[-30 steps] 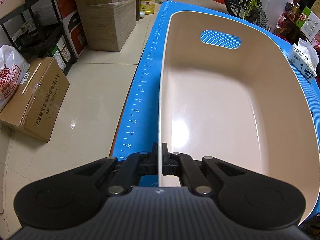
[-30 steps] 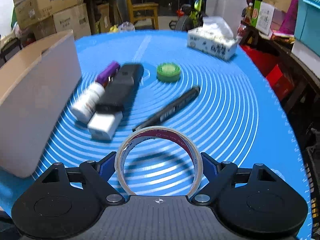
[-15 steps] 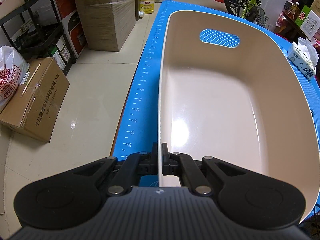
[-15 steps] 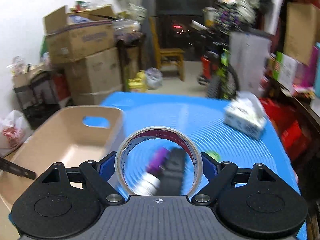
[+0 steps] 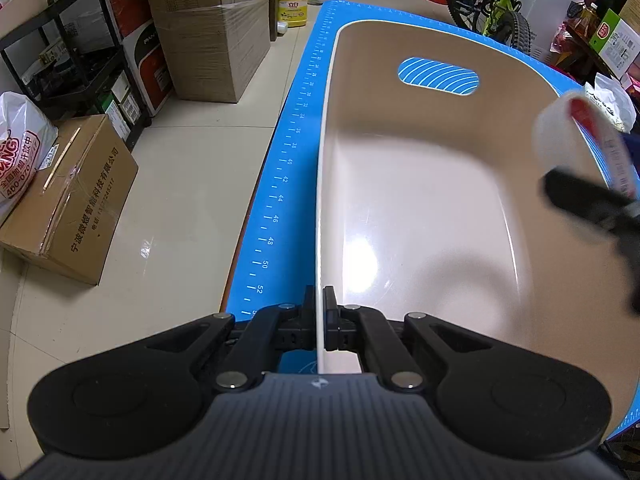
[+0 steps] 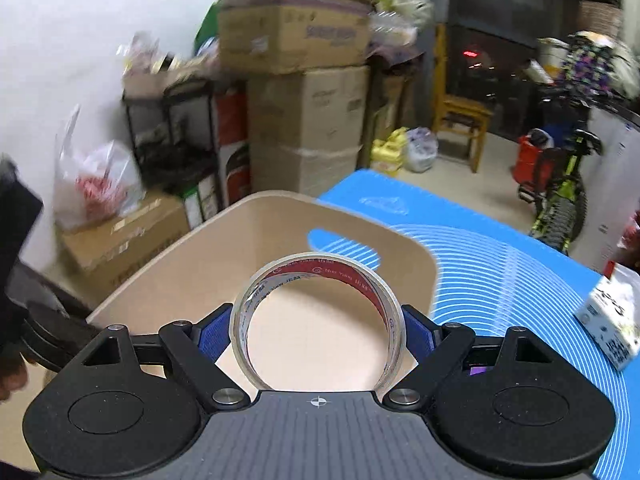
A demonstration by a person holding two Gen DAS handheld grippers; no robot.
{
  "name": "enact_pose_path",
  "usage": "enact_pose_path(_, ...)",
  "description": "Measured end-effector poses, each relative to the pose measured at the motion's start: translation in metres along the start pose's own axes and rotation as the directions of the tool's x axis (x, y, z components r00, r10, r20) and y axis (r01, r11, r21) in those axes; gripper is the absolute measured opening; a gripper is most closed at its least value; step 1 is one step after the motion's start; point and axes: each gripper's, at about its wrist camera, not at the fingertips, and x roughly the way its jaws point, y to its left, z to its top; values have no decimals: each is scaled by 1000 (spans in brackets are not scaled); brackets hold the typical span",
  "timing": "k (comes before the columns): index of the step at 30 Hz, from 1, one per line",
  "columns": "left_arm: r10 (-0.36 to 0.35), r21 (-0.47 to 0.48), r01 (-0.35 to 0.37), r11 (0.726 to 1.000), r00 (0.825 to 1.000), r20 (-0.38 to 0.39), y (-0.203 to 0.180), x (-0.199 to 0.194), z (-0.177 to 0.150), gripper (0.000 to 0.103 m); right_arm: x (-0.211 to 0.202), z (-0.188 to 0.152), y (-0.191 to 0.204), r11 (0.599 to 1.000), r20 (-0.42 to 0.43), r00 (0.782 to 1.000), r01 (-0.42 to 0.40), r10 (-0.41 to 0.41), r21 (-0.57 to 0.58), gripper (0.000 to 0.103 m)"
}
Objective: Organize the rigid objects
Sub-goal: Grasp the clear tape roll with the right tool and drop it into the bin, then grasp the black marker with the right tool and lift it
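Note:
A beige plastic bin [image 5: 420, 208] with a handle cutout stands on the blue mat [image 5: 280, 184]; it looks empty. My left gripper [image 5: 319, 320] is shut on the bin's near rim. My right gripper [image 6: 318, 332] is shut on a roll of clear tape [image 6: 318, 304] with a red inner core and holds it above the bin [image 6: 224, 256]. In the left wrist view the tape roll [image 5: 560, 136] and the right gripper's finger [image 5: 584, 200] show blurred over the bin's right side.
A tissue box [image 6: 612, 320] lies on the mat to the right. Cardboard boxes [image 5: 68, 200], a black shelf rack [image 5: 80, 60] and a bicycle [image 5: 492, 4] stand on the floor around the table. The table's left edge [image 5: 256, 248] drops to the floor.
My right gripper has lifted the tape roll off the mat and swung it left, over the bin. It now enters the left wrist view. The left gripper has kept its hold on the rim.

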Motion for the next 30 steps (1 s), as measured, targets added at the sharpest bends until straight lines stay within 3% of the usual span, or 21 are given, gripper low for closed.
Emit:
enact_pose_path(6, -1, 0, 1, 1000, 1000, 1, 0, 0, 0, 3, 17, -11, 28, 995, -88, 995, -48, 40, -87, 86)
enact_pose_path(10, 0, 0, 0, 1000, 1000, 0, 0, 0, 0, 3, 31, -17, 37, 992, -173, 983, -76, 57, -101, 86)
enact_pose_path(15, -1, 0, 1, 1000, 1000, 1, 0, 0, 0, 3, 33, -24, 33, 995, -200, 979, -62, 45, -79, 86)
enact_pose_path(24, 3, 5, -3, 1000, 1000, -1, 0, 0, -1, 3, 5, -18, -4, 995, -91, 993, -73, 79, 65, 92)
enact_pose_path(30, 3, 6, -3, 1000, 1000, -1, 1, -1, 0, 3, -35, -15, -42, 990, 19, 1000, -19, 16, 140, 93)
